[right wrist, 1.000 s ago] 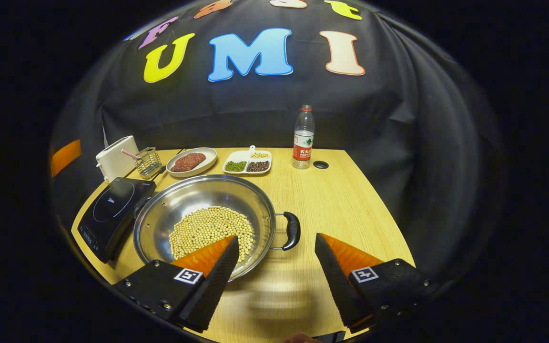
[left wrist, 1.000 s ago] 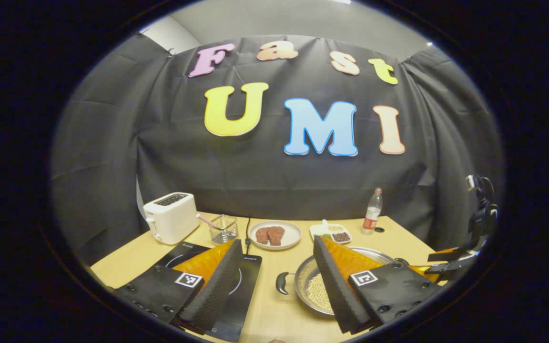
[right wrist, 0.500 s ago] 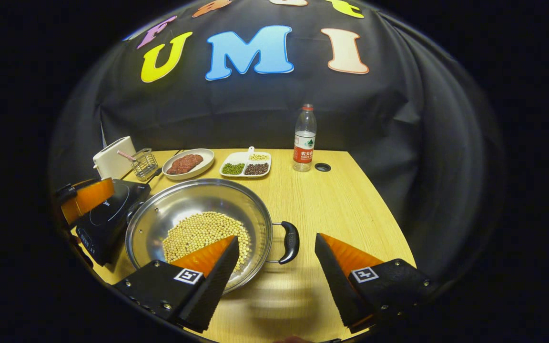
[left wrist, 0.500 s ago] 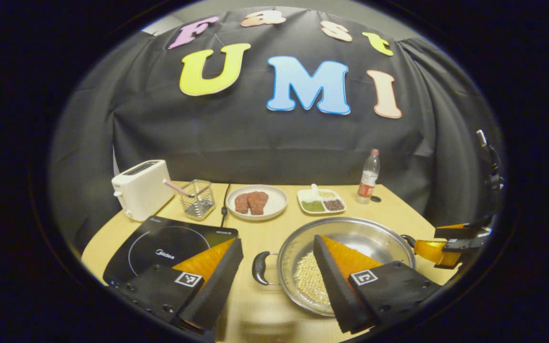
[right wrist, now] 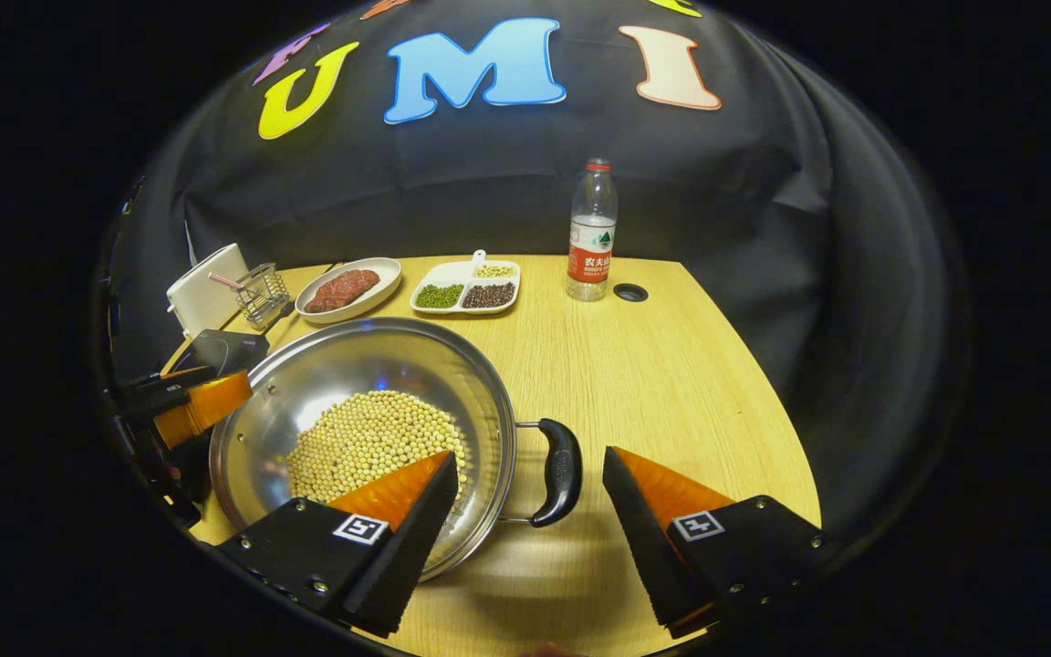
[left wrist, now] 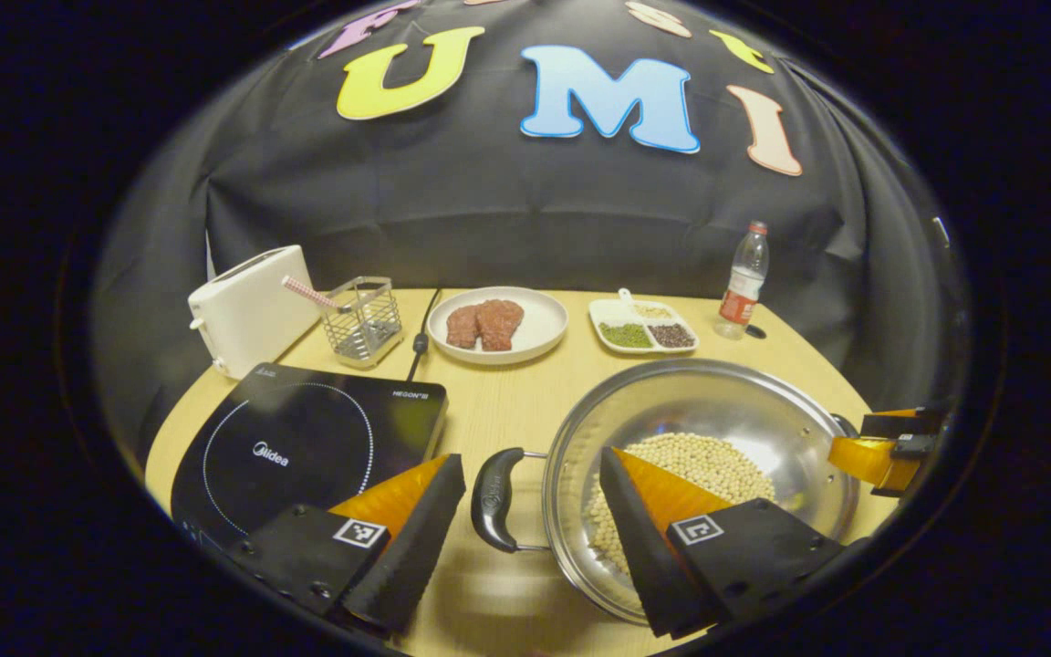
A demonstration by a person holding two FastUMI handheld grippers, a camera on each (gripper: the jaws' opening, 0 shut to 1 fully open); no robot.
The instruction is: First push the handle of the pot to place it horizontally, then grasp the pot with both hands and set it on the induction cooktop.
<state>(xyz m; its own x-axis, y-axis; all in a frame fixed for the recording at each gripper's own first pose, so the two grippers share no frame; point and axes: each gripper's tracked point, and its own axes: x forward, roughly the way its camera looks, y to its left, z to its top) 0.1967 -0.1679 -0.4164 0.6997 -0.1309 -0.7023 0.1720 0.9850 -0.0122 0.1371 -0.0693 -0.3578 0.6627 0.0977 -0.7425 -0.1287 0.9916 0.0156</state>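
In the left gripper view, a white toaster (left wrist: 250, 308) stands at the far left of the pale wooden table (left wrist: 507, 411), and beside it a small wire basket (left wrist: 362, 319) holds a pink straw. In front of them lies the flat black induction cooktop (left wrist: 306, 447). The left gripper (left wrist: 530, 534) hangs wide open; its left finger is over the cooktop's near corner and its right finger is over the pot, and between the two fingers is the pot's black left handle (left wrist: 493, 500) (not touched by either finger). The wide round steel pot (left wrist: 763, 438) with pale beans inside sits on the table just right of the cooktop. Behind it are a white plate with two pieces of meat (left wrist: 498, 324), a divided white dish of beans (left wrist: 644, 327) and a clear plastic bottle (left wrist: 743, 281).

In the right gripper view, the right gripper (right wrist: 530, 529) is also wide open, with the pot's black right handle (right wrist: 560, 473) between its fingers, untouched.
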